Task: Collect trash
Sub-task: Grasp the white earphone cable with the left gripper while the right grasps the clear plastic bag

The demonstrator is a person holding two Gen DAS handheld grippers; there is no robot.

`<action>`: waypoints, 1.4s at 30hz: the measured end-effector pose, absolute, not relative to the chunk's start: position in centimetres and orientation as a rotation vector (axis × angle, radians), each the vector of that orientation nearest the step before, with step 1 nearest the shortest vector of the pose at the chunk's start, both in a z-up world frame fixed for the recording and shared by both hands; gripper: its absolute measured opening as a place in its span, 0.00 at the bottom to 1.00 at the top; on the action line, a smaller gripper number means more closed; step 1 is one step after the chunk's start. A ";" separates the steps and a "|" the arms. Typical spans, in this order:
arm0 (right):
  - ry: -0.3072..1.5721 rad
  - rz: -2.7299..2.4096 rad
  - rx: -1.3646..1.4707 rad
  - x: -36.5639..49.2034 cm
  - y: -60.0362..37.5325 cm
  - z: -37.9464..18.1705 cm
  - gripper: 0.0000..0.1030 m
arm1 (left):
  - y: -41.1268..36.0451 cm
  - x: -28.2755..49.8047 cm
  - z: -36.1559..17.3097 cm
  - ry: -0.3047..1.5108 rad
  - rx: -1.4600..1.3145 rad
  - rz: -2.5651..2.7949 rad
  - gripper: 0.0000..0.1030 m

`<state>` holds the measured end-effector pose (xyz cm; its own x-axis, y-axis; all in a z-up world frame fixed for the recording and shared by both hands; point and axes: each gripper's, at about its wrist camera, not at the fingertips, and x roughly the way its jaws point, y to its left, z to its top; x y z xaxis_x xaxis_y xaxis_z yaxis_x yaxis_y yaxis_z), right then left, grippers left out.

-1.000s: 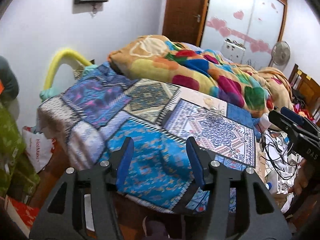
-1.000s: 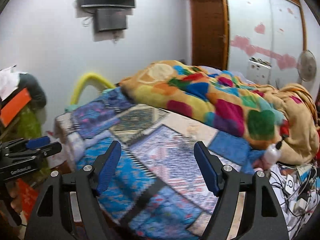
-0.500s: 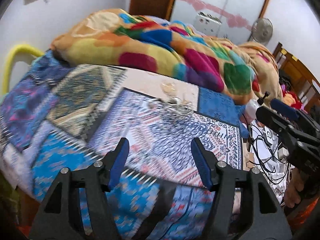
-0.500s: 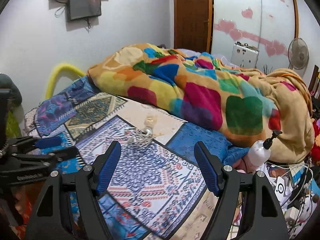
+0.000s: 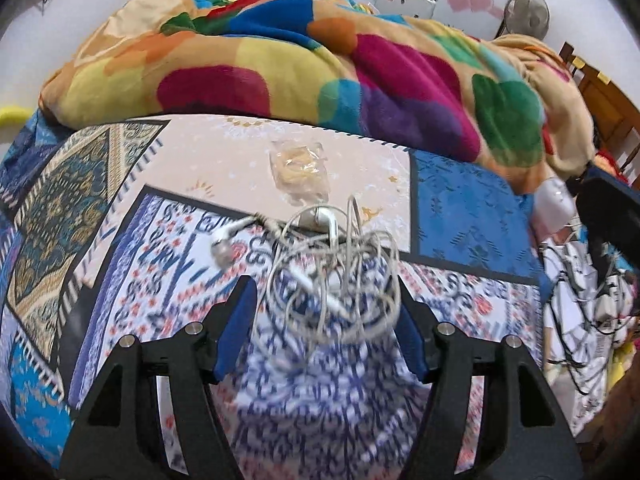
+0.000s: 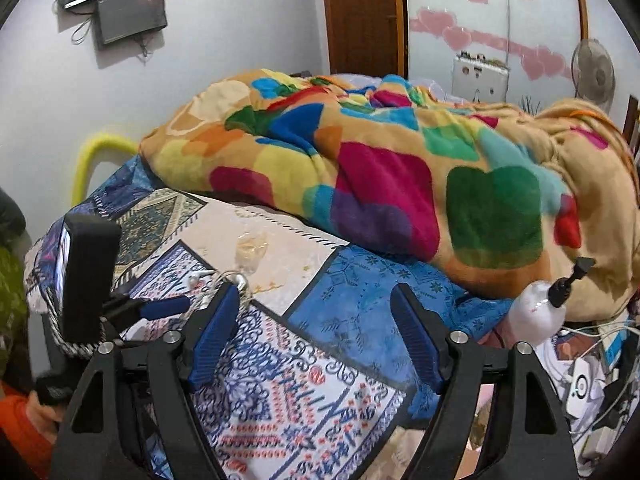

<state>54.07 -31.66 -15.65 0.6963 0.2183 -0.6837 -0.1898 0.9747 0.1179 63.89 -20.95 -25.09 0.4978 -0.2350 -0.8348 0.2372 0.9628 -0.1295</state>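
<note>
A tangle of white earphone cable (image 5: 332,276) lies on the patterned bedspread (image 5: 120,184). A crumpled clear plastic wrapper (image 5: 300,170) lies just beyond it on a beige patch. My left gripper (image 5: 326,320) is open, its blue pads on either side of the cable tangle, close above the bed. My right gripper (image 6: 316,328) is open and empty over the bed's blue and white patches. In the right wrist view the wrapper (image 6: 250,246) and cable (image 6: 224,278) lie to the left, by the left gripper's fingers (image 6: 164,306).
A colourful fleece blanket (image 5: 320,68) is heaped across the far half of the bed. A white spray bottle (image 6: 540,312) and a clutter of cables and chargers (image 5: 588,292) sit at the bed's right side. A yellow tube (image 6: 96,152) stands by the left wall.
Both grippers have moved forward and down over the bed. The left one has come up to the cable tangle, which now lies between its open fingers.
</note>
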 end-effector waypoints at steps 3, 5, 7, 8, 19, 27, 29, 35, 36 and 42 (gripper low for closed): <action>0.787 0.226 0.045 55.5 -31.7 -16.2 0.75 | -21.3 64.3 -25.2 0.967 0.045 -0.266 0.56; 0.801 0.223 0.044 56.5 -31.6 -16.5 0.75 | -21.2 64.5 -25.1 0.947 0.051 -0.268 0.38; 0.811 0.231 0.042 57.3 -31.3 -16.8 0.75 | -20.8 64.7 -25.2 0.941 0.061 -0.244 0.15; 0.812 0.231 0.039 57.5 -31.1 -16.9 0.75 | -20.6 64.8 -25.2 0.943 0.058 -0.245 0.13; 0.856 0.311 -0.032 61.5 -25.1 -19.7 0.75 | -15.3 63.9 -23.0 0.874 0.027 -0.150 0.10; 0.883 0.317 -0.086 63.1 -21.9 -21.4 0.74 | -12.1 63.3 -22.6 0.851 -0.017 -0.094 0.10; 0.890 0.303 -0.096 63.3 -21.4 -21.7 0.64 | -11.7 63.2 -22.6 0.852 -0.028 -0.092 0.10; 0.947 0.274 -0.096 64.2 -20.7 -22.7 0.25 | -11.0 62.3 -22.2 0.844 -0.029 -0.089 0.10; 0.946 0.279 -0.082 64.2 -20.8 -22.5 0.25 | -10.9 62.1 -22.1 0.843 -0.030 -0.089 0.10; 0.923 0.292 -0.023 62.1 -22.2 -20.5 0.23 | -9.8 60.6 -20.7 0.848 -0.041 -0.085 0.10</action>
<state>62.05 -22.19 -20.49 0.5670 0.2384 -0.7885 -0.2581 0.9604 0.1048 60.57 -9.82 -20.72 0.6585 -0.0911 -0.7470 0.0582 0.9958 -0.0700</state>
